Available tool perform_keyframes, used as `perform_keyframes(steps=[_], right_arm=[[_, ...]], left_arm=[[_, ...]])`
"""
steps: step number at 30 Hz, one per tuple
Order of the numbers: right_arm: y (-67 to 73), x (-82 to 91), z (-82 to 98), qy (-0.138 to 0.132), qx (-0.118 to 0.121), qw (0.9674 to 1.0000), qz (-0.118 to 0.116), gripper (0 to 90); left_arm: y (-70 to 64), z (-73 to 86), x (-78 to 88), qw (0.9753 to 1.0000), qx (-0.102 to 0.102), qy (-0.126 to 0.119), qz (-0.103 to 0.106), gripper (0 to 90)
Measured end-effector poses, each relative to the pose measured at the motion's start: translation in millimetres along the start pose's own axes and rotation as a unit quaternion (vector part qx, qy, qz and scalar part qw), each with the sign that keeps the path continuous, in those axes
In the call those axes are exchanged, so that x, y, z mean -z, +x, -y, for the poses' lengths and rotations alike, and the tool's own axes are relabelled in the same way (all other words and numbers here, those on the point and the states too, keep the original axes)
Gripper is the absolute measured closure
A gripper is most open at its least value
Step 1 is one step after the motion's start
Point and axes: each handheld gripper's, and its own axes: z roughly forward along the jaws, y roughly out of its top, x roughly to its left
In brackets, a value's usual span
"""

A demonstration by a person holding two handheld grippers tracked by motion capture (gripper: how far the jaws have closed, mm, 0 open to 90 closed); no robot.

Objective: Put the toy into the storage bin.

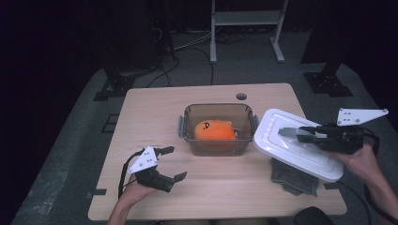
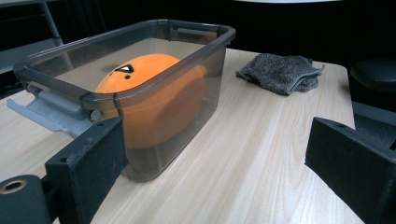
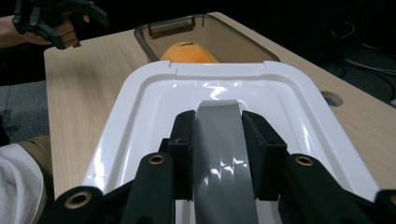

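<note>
Right of the smoky grey tub (image 1: 217,129), the right gripper (image 1: 292,133) clamps the grey handle (image 3: 224,154) of the white lid (image 1: 300,143), which hangs tilted above the folded cloth (image 1: 293,178). Levelling the lid, squaring it over the tub's rim and lowering evenly should seat it well. An orange plush toy (image 1: 214,130) lies inside the tub. The left gripper (image 1: 170,163) rests spread open on the table (image 1: 155,108), grasping nothing.

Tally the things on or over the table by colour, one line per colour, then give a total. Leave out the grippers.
Orange: 1, the plush toy inside the container.
Smoky clear: 1, the container.
White: 1, the lid, held up by its grey handle in the right gripper.
Grey: 1, the cloth under the lid.
Total: 4
</note>
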Motion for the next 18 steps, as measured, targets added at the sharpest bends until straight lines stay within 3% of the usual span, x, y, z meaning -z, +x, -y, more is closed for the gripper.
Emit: perform_keyframes(steps=[18], right_arm=[[-2.6, -47.9, -49.8, -0.005, 0.039, 0.9976, -0.057, 66.1]], left_arm=[[1.3, -0.3, 3.7, 1.0000, 0.000, -0.003, -0.003, 4.5]])
